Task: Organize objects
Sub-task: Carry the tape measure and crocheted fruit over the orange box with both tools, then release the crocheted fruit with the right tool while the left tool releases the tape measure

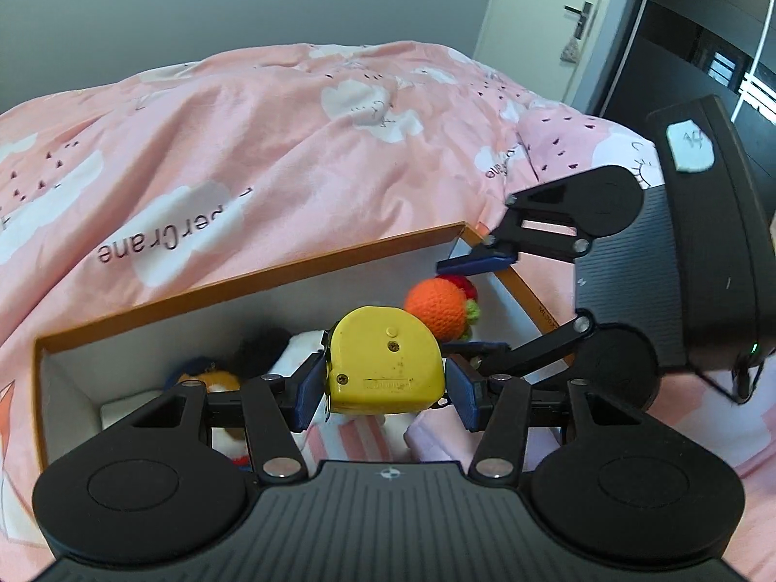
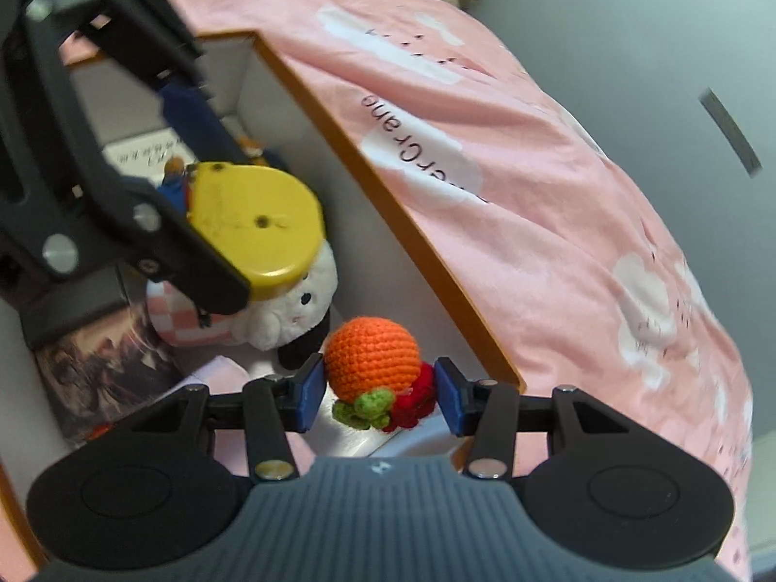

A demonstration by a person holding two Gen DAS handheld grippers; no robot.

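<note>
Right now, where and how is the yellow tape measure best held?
Across its two narrow edges, as the left gripper already does: the yellow tape measure has broad flat faces and a thin body, so pads coming from above onto opposite edges hold it steady.

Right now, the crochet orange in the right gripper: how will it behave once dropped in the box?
The crochet orange looks like soft yarn, so it probably squashes under the right gripper and is light. Its round body may roll, though the green leaves should check that. It likely lands gently beside the white plush.
</note>
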